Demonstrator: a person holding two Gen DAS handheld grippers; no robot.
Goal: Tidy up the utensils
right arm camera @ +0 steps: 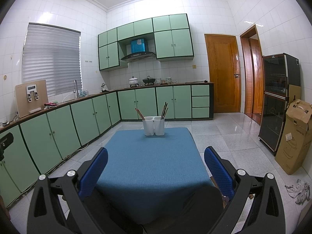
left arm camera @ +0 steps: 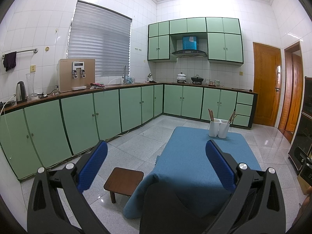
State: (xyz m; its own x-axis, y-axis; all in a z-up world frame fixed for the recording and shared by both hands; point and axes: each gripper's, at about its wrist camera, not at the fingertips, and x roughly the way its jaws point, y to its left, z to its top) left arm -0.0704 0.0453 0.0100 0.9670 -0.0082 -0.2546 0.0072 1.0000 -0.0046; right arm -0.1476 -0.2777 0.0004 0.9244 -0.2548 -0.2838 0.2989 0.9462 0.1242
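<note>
A white two-compartment utensil holder [left arm camera: 219, 128] [right arm camera: 153, 126] stands at the far end of a table covered in blue cloth [left arm camera: 195, 161] [right arm camera: 150, 161]. Brown chopsticks [left arm camera: 211, 114] [right arm camera: 139, 113] lean in its left compartment, and more chopsticks [left arm camera: 232, 115] [right arm camera: 165, 110] in its right. My left gripper [left arm camera: 156, 152] is open and empty, held above the table's near left corner. My right gripper [right arm camera: 156, 156] is open and empty above the near end of the table. Both are well short of the holder.
A small wooden stool [left arm camera: 123, 179] stands on the floor left of the table. Green cabinets [left arm camera: 81, 120] with a counter run along the left and back walls. A dark cabinet [right arm camera: 276, 101] and a cardboard box [right arm camera: 294, 136] stand at the right.
</note>
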